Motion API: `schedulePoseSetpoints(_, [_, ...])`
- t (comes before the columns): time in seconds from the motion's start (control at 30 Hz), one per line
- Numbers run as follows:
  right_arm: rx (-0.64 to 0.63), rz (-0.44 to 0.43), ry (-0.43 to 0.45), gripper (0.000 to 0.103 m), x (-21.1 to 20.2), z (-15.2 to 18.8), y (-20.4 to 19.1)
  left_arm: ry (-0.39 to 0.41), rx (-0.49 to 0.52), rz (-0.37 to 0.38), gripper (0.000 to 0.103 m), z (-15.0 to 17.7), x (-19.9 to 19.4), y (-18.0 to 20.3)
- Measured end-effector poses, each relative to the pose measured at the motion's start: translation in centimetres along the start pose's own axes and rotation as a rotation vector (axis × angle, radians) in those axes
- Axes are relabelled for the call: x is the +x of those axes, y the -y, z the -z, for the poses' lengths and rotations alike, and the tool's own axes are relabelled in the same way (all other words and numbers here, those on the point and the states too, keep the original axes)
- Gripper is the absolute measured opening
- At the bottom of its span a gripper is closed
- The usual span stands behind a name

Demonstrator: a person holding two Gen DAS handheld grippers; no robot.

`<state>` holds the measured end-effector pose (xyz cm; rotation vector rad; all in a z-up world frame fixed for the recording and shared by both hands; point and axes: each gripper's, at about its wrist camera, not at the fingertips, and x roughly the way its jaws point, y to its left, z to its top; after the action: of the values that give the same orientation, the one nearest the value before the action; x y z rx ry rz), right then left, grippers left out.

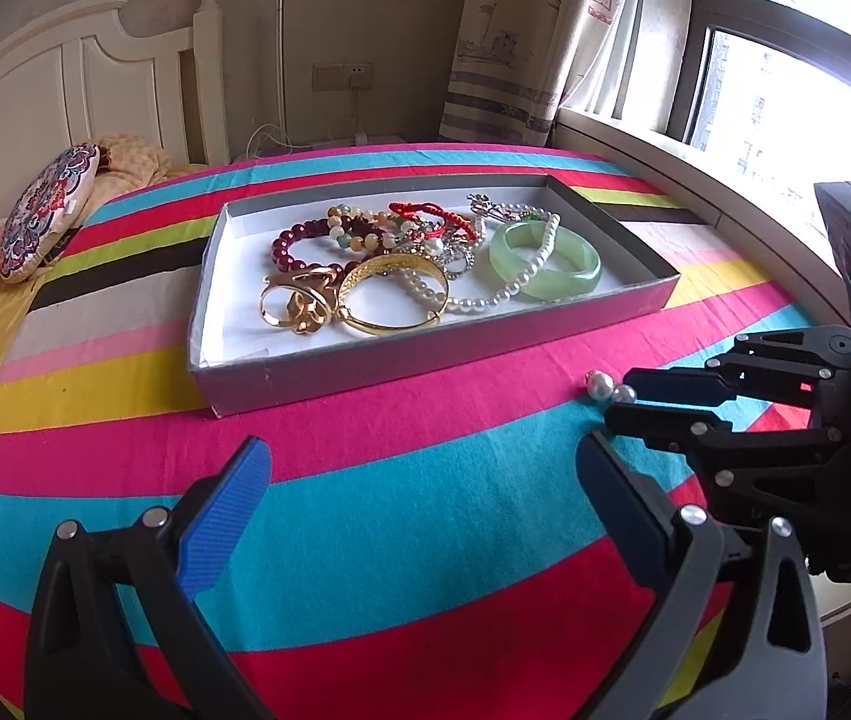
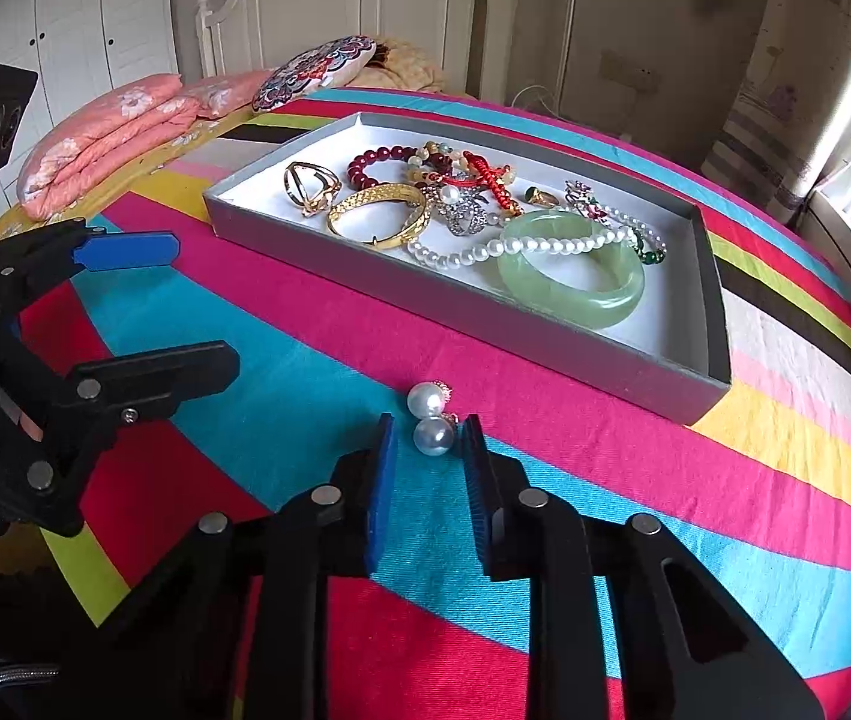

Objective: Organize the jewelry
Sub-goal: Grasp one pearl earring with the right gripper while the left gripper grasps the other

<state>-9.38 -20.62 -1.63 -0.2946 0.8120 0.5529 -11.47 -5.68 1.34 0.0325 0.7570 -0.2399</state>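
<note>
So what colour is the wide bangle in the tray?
Pale translucent green bangle, best in the right wrist view.

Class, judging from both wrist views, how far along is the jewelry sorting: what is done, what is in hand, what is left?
Done: most pieces, such as the jade bangle and gold bangle, lie in the grey tray.
In hand: the right gripper is open, its fingers flanking the nearer of two pearl earrings on the striped bedspread.
Left: gripping and traying both. The left gripper is open, empty.

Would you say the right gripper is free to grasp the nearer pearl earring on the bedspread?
Probably yes: the right gripper has its jaws open either side of the nearer pearl earring, with nothing between; the second pearl lies just beyond.
</note>
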Motion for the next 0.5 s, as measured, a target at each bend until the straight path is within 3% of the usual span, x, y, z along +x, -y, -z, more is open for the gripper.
schedulePoseSetpoints(0.13, [0.005,-0.001,0.006,0.014,0.0,0.0,0.0,-0.008,0.002,-0.002,0.101,0.0,0.1,0.1])
schedulePoseSetpoints(0.4, [0.070,0.004,0.075,0.014,-1.9,1.1,1.1,-0.027,0.010,-0.018,0.101,0.0,0.3,0.3])
schedulePoseSetpoints(0.5, [0.099,0.023,0.106,0.014,-3.0,1.9,1.9,-0.052,0.057,-0.044,0.101,0.0,0.7,1.3])
